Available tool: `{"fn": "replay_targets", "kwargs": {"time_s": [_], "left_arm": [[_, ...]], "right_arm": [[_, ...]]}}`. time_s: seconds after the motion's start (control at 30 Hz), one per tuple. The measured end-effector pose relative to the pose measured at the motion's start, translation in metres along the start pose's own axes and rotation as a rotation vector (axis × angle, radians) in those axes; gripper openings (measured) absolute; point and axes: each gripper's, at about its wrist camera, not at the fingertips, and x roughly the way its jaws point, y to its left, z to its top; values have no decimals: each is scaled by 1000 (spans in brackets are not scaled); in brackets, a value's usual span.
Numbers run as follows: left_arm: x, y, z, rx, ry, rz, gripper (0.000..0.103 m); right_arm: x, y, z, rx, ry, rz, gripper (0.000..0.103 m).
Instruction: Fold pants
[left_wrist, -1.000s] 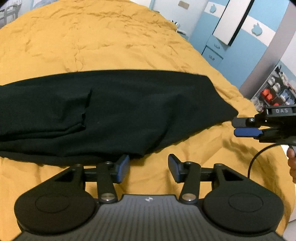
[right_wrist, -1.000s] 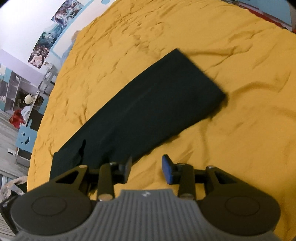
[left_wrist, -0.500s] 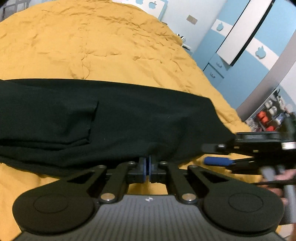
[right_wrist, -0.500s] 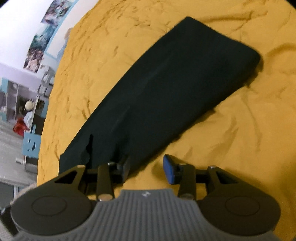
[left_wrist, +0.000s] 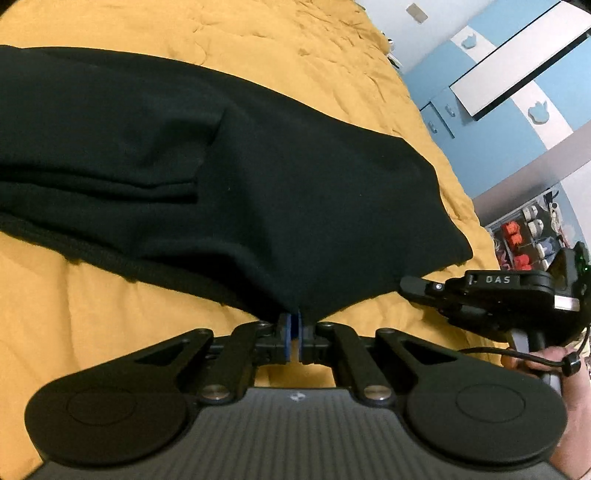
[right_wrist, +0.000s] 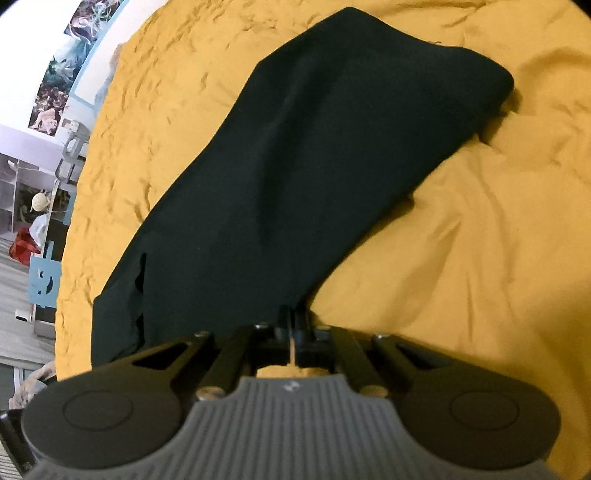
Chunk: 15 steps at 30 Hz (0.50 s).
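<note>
Black pants (left_wrist: 229, 177) lie folded lengthwise on a yellow bedspread (left_wrist: 92, 295). My left gripper (left_wrist: 294, 325) is shut on the near edge of the pants and lifts the cloth into a peak. My right gripper (right_wrist: 293, 319) is shut on the near edge of the pants (right_wrist: 314, 166) too, with the cloth pulled up to its fingertips. The right gripper also shows at the right of the left wrist view (left_wrist: 417, 286), close beside the pants' end.
The yellow bedspread (right_wrist: 461, 258) is wrinkled around the pants. Blue and white cabinets (left_wrist: 498, 110) and a shelf with small items (left_wrist: 528, 236) stand beyond the bed. Posters (right_wrist: 70, 66) and furniture stand past the other side.
Both grippers have closed on the near edge of the pants: the left first, the right after it. The cloth now rises off the bedspread toward both cameras.
</note>
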Motion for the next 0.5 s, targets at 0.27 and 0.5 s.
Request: {"fn": "replay_targets", "kwargs": {"time_s": [0.27, 0.5], "left_arm": [[-46, 5, 3, 64, -31, -4, 31], [-101, 84, 18, -162, -208, 105, 37]], "right_arm": [[-48, 4, 12, -106, -107, -17, 31], [-88, -74, 57, 99, -216, -37, 49]]}}
